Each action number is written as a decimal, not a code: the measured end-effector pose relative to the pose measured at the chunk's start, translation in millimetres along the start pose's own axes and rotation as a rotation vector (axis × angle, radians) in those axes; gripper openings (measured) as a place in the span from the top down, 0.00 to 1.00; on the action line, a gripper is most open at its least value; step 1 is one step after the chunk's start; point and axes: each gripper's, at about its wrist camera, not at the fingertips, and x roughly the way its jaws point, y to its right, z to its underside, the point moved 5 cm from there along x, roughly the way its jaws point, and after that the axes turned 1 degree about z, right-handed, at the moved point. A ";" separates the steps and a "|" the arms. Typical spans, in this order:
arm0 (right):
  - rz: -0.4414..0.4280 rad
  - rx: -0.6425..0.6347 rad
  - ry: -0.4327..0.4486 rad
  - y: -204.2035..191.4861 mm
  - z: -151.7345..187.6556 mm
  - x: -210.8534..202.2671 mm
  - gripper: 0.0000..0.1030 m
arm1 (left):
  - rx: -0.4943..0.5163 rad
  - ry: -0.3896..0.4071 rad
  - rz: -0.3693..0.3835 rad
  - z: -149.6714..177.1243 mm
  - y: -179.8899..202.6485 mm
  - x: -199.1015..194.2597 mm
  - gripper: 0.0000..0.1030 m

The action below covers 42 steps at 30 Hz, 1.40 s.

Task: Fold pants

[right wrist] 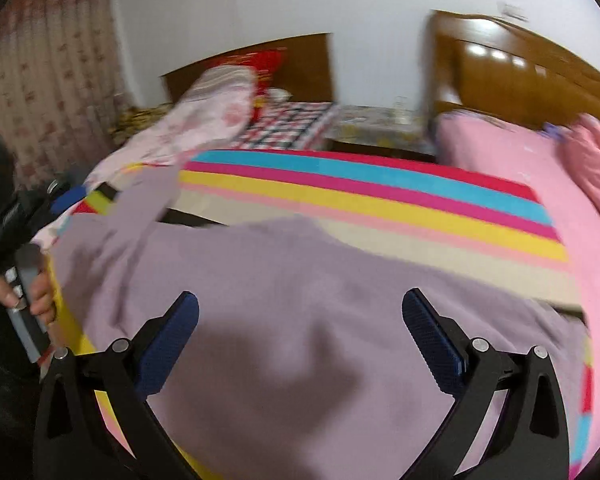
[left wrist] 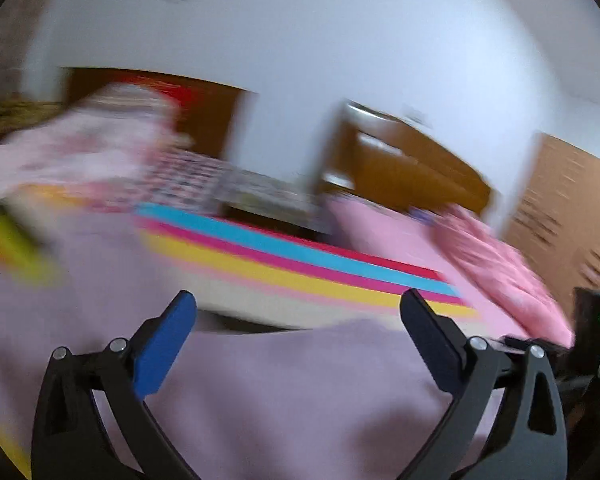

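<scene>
Striped blanket [right wrist: 380, 196] on bed beyond both hand-held grippers, lilac pants [right wrist: 300, 320] spread beneath, left [left wrist: 298, 300] and right [right wrist: 300, 300] spread wide, pinching nothing.

No readable txt, labels, brands or nos. in either view. Both frames are motion-blurred. The handheld device [right wrist: 22, 300] at 9 o'clock in the right wrist view has small pale key-like marks, too smeared to read.
</scene>
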 end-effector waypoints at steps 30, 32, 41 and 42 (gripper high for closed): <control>-0.757 -0.845 -0.375 -505.0 -97.1 338.0 0.63 | -0.581 -0.023 -0.519 64.4 -356.6 -52.2 0.23; -0.778 -0.825 -0.378 -504.0 -97.5 340.6 0.65 | -0.579 -0.020 -0.520 64.6 -358.7 -50.2 0.23; -0.746 -0.845 -0.247 -500.6 -111.6 312.1 0.90 | -0.525 0.032 -0.531 43.9 -348.3 -64.3 0.95; -0.740 -0.837 -0.214 -499.4 -118.3 305.8 0.90 | -0.481 0.047 -0.534 34.3 -340.7 -67.0 0.95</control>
